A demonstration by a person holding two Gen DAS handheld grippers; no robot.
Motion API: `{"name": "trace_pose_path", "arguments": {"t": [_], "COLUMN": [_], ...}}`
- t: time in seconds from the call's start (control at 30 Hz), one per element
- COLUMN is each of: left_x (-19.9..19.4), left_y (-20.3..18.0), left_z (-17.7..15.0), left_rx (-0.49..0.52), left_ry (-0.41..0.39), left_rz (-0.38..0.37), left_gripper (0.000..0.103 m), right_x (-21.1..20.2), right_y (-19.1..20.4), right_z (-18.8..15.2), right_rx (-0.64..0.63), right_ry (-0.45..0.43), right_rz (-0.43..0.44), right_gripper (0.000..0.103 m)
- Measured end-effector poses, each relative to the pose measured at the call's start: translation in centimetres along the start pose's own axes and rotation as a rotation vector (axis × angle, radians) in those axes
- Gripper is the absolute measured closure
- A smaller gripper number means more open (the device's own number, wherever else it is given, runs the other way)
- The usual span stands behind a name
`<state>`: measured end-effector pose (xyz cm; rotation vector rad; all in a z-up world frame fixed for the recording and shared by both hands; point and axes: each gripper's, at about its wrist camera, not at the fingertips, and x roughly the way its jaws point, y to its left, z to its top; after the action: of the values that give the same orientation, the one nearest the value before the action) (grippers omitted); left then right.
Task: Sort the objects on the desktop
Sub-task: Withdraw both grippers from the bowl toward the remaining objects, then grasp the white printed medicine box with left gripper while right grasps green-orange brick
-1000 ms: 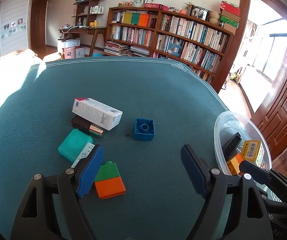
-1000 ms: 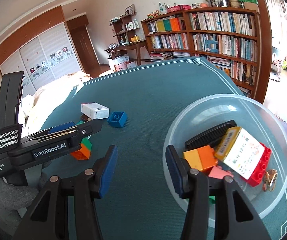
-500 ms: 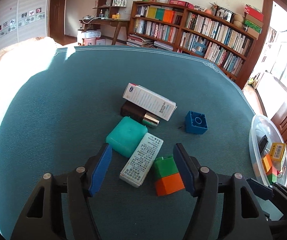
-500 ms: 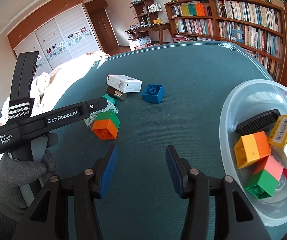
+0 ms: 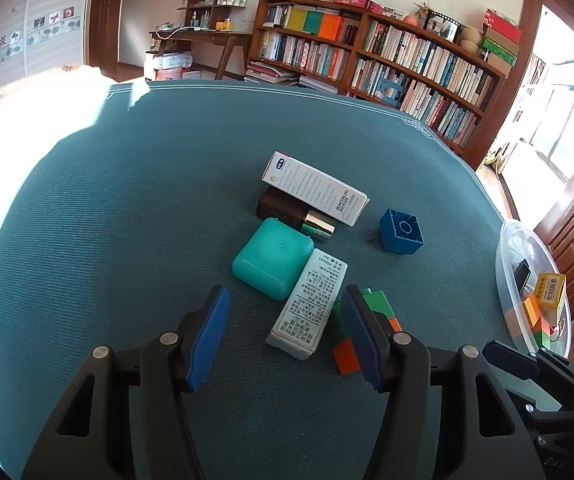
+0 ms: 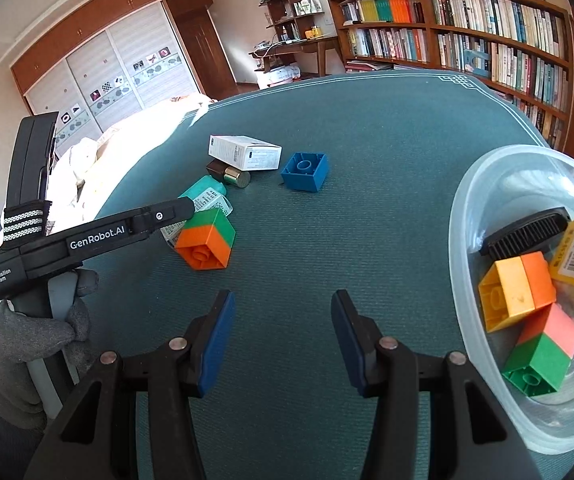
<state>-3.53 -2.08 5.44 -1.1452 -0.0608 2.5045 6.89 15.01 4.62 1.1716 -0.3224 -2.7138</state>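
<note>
My left gripper is open and hovers low over a pile on the teal table: a small white printed box lies between its fingers, beside a teal case and a green-and-orange brick partly hidden by the right finger. Behind them lie a long white box, a dark brown bottle with a gold cap and a blue brick. My right gripper is open and empty above bare table. The green-and-orange brick and blue brick also show in the right wrist view.
A clear plastic bowl at the right table edge holds several bricks, a black comb and a yellow box; it also shows in the left wrist view. A bookshelf stands beyond the table. The left gripper body reaches in from the left.
My left gripper has moved left and forward, from beside the blue brick to over the small white box. My right gripper has swung left, away from the bowl, toward the table's middle.
</note>
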Motion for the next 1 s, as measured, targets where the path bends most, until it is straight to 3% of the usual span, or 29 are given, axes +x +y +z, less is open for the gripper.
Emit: {"name": "trace_pose_path", "arguments": {"t": [0.27, 0.47, 0.53, 0.63, 0.83, 1.0], "left_x": [1.0, 2.2, 2.9, 3.0, 2.3, 1.4], "left_y": [-1.4, -4.2, -4.7, -5.5, -4.5, -4.3], "left_z": [-0.7, -0.5, -0.6, -0.9, -1.1, -1.5], "left_rx": [0.085, 0.161, 0.170, 0.188, 0.132, 0.117], "left_ry": [0.041, 0.061, 0.074, 0.054, 0.046, 0.040], "left_rz": [0.028, -0.012, -0.016, 0.013, -0.009, 0.028], "left_gripper": [0.041, 0.041, 0.046, 0.074, 0.076, 0.077], "right_x": [0.3, 0.3, 0.3, 0.4, 0.9, 2.2], "right_y": [0.4, 0.3, 0.2, 0.1, 0.2, 0.0], "right_z": [0.0, 0.1, 0.1, 0.2, 1.1, 2.3], "right_rx": [-0.007, -0.007, -0.006, -0.005, -0.025, 0.009], "right_ry": [0.005, 0.006, 0.006, 0.007, 0.002, 0.040], "right_rz": [0.002, -0.005, -0.008, -0.013, -0.025, 0.035], "right_gripper": [0.048, 0.048, 0.048, 0.048, 0.048, 0.048]}}
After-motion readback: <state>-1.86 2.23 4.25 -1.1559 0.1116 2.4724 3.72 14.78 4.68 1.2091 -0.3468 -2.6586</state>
